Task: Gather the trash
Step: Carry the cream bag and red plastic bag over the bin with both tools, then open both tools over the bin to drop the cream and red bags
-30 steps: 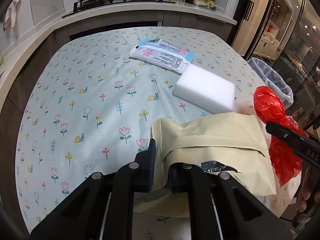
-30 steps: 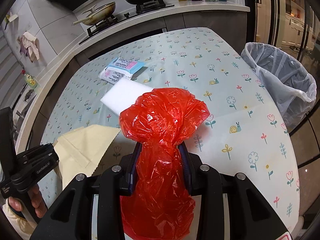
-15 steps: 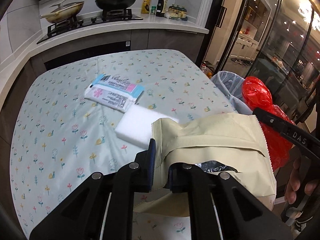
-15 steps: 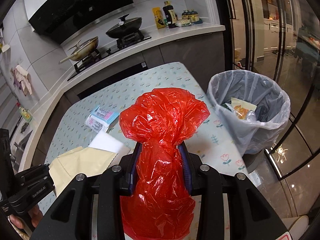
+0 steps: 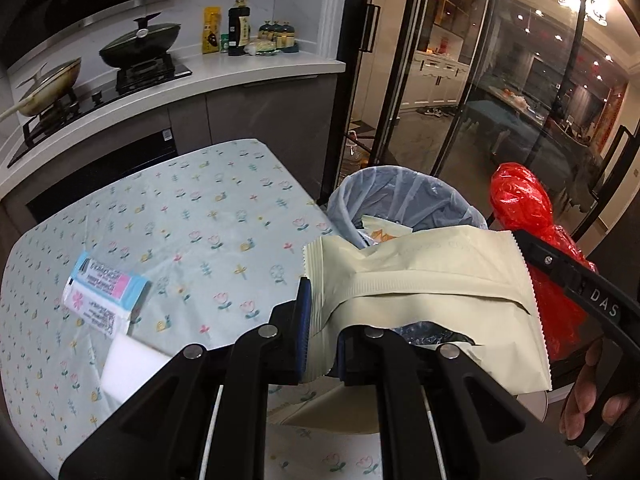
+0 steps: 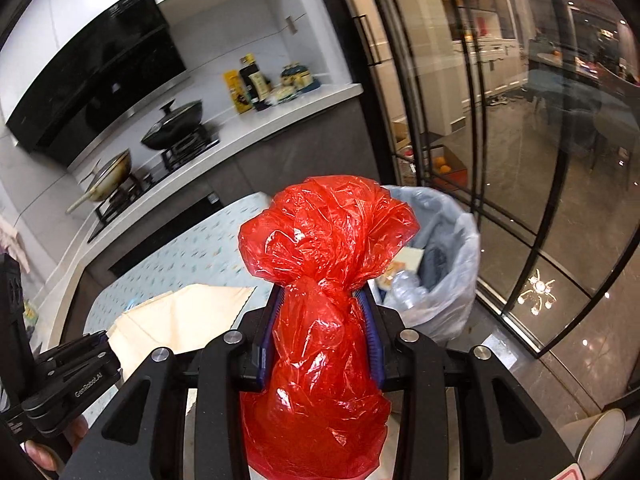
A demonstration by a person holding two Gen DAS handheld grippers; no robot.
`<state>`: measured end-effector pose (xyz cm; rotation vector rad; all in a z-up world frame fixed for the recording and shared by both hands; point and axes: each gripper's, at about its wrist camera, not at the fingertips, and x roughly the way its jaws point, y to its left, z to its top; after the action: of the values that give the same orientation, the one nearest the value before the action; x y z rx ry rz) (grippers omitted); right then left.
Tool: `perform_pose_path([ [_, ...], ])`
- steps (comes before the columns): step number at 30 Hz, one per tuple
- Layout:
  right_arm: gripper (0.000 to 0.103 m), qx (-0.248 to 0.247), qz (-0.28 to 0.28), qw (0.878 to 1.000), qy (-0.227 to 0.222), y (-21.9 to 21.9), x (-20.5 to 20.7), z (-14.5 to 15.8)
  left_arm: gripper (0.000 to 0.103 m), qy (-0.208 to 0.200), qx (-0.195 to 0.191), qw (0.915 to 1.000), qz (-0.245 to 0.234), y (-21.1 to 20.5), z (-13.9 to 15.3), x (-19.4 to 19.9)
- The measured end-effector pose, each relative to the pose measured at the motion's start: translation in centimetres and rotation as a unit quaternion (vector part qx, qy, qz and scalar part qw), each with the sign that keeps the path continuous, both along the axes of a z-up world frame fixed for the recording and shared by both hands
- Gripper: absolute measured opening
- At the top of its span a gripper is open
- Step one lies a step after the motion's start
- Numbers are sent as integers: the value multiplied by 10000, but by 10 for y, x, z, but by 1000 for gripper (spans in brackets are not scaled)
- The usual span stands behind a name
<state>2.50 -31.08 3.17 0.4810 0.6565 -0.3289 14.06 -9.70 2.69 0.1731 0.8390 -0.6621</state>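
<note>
So that both things can be dropped together, the cream pouch [image 5: 424, 280] is pinched tight in the left gripper [image 5: 320, 336] and the red bag [image 6: 324, 264] is squeezed at its neck in the right gripper [image 6: 320, 336]. Both are held near the lined bin [image 5: 400, 196], beside the table [image 5: 192, 224], where other trash is seen inside.

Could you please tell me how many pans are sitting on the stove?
2: a dark lidded pan on the burner nearer the bottles, and a pale pan with a long handle on the next burner. None seems hidden.
</note>
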Motion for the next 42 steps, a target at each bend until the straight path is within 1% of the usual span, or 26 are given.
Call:
perform_pose_path([
  [6,34,56,-398,9992,-34,-42,-4,-1,10,37,76,9999,-149,-50,-5,16],
  [9,34,60,-518,9986,-26,-56,-2,-3,11,101,116,9997,-186,-68,-9,27],
  [14,34,124,-613,9980,-1,-68,5,-10,11,140,212,9994,-220,-95,-18,42],
  [23,34,208,-672,9975,82,-79,21,-22,12,288,311,9989,-225,-123,-33,63],
  [24,34,221,-681,9974,89,-80,23,-23,14,303,324,9987,-235,-126,-34,65],
  [25,34,241,-681,9973,95,-82,25,-24,17,306,345,9987,-228,-127,-34,65],
  [27,34,280,-692,9971,129,-86,30,-28,31,275,371,9987,-213,-131,-36,67],
  [29,34,288,-700,9970,143,-88,33,-29,36,238,400,9987,-188,-132,-37,69],
  [30,34,289,-704,9970,144,-88,33,-29,42,233,424,9987,-177,-132,-38,70],
  [31,34,298,-703,9970,145,-89,34,-30,45,228,417,9987,-163,-132,-37,70],
  [33,34,312,-692,9970,147,-88,35,-30,57,197,349,9991,-106,-128,-34,70],
  [34,34,307,-683,9971,152,-88,35,-30,60,187,289,9994,-69,-125,-32,70],
  [36,34,318,-647,9973,154,-87,37,-31,76,181,154,9997,15,-120,-27,72],
  [39,35,322,-600,9976,147,-86,43,-32,77,120,99,9998,84,-117,-21,74],
  [42,38,355,-551,9978,129,-86,51,-32,78,82,49,9998,154,-112,-15,75],
])
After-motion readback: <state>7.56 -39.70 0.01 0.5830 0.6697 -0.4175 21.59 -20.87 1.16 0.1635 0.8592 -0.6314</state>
